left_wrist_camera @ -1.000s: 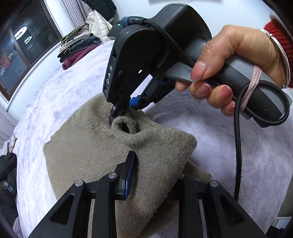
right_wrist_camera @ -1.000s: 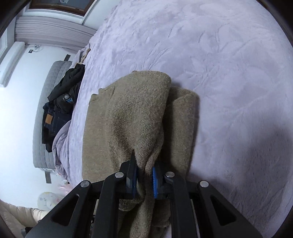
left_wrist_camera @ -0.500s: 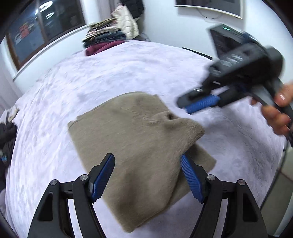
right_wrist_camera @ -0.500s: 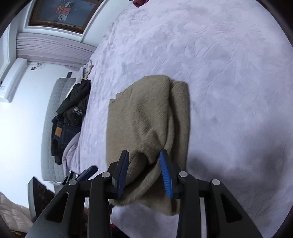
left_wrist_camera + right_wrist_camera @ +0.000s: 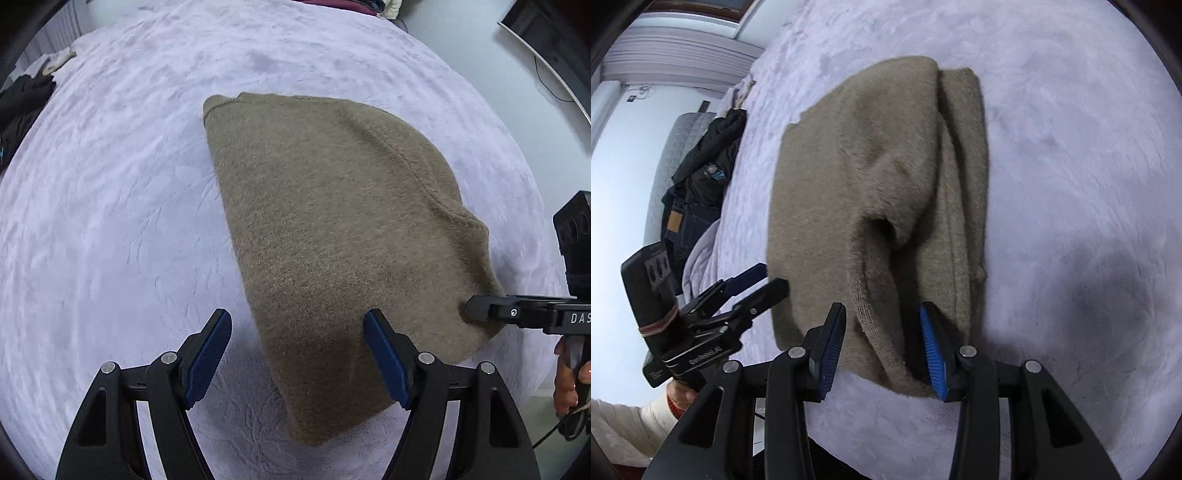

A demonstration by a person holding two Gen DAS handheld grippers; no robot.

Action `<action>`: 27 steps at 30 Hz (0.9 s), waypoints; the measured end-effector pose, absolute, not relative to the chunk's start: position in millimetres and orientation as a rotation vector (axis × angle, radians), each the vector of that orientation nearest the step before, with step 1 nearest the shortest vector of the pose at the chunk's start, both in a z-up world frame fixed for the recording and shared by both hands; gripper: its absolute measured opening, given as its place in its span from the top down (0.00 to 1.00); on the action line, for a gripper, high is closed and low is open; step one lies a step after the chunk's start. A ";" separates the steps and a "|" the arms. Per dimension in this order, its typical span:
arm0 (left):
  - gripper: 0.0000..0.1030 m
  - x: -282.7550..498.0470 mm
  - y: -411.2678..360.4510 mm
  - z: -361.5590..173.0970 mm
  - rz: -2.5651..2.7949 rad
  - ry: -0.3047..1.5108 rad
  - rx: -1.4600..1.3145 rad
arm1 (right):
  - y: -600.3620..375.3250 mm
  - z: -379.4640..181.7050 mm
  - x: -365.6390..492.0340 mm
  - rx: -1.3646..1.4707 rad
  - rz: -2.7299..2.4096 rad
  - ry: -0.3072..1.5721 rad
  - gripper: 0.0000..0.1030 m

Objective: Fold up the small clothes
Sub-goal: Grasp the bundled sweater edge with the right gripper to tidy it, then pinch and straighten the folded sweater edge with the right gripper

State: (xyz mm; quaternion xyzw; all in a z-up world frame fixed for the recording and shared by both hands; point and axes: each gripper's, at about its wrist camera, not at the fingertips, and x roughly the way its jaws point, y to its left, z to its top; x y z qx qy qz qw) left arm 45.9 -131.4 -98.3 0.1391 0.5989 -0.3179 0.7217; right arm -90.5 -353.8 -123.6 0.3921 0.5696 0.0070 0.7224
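Left wrist view: the left gripper points steeply down at the bed, jaws spread wide, blue pads clear of any cloth. One pad hangs over the pale lilac bedspread, the other over the near part of the folded tan sweater. The sweater lies flat near the middle of the bed, doubled over, its rounded fold toward the right. At the right edge the right gripper shows side-on, its tip against the sweater's edge; whether it touches cannot be told from here. A hand grips its handle.

Right wrist view: the right gripper stands partly open above the sweater's near edge. Cloth sits between the pads, neither pad pressing it. A loose cuff-like opening puckers just ahead. The left gripper hovers beside the sweater's left edge, apart from it. Dark clothes are heaped at the bedspread's far left.
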 end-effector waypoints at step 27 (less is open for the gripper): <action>0.26 29.4 -123.3 -104.7 -0.657 1.336 0.402 | -353.1 -122.0 -129.0 0.868 -0.060 1.245 0.90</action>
